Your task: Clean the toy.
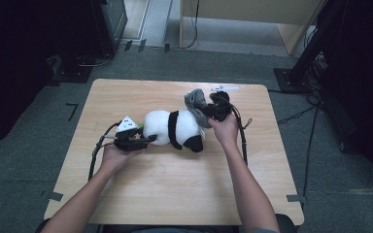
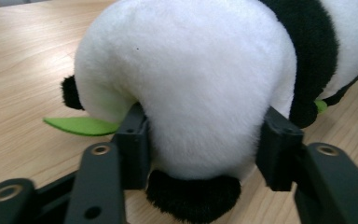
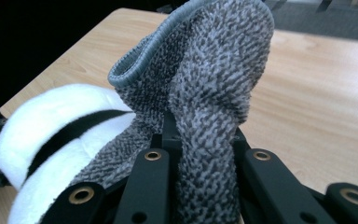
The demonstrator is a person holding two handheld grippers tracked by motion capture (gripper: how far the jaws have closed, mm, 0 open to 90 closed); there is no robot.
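A black-and-white panda plush (image 1: 175,127) lies on its side in the middle of the wooden table (image 1: 175,194). My left gripper (image 1: 148,139) comes in level from the left. In the left gripper view its pads (image 2: 133,135) press into both sides of the panda's white rear (image 2: 191,84), just above a black paw. A green felt leaf (image 2: 79,125) sticks out beside the left pad. My right gripper (image 1: 212,112) is at the panda's other end, shut on a grey knitted cloth (image 1: 196,104). That cloth (image 3: 209,79) stands up in a fold between the jaws and drapes onto the panda (image 3: 42,135).
A small white object (image 1: 226,88) lies at the table's far edge behind the right gripper. Black cables (image 1: 97,155) loop from both grippers across the tabletop. Dark equipment and stands ring the table on the grey floor.
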